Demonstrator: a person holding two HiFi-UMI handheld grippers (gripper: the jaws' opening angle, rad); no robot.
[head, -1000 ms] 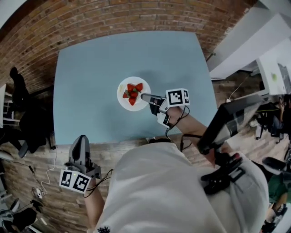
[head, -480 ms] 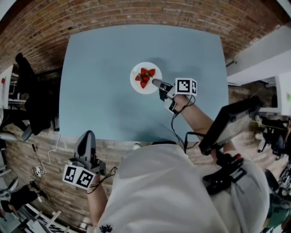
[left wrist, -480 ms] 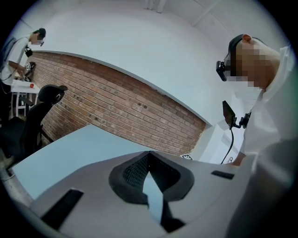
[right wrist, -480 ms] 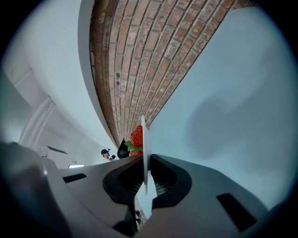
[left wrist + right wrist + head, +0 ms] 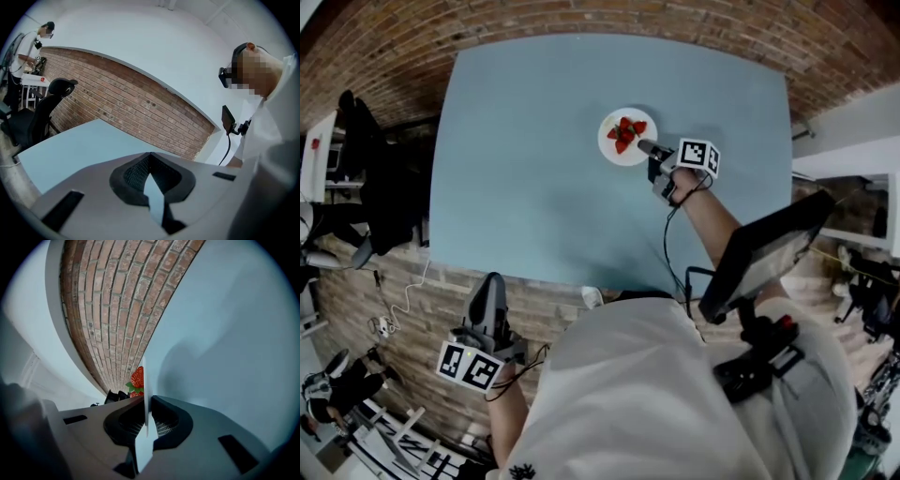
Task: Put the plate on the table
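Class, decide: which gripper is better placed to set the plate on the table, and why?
Right. The right gripper has its jaws clamped on the rim of the plate over the table. The left gripper hangs empty, jaws shut, off the table's near edge.

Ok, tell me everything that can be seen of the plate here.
The plate is small, round and white, smooth like ceramic or plastic, with a thin rim. A few red strawberries with green leaves sit near its middle. It appears level, over the far half of the pale blue table. The right gripper is shut on its near-right rim, which shows edge-on between the pads in the right gripper view. Whether its base touches the table cannot be told.
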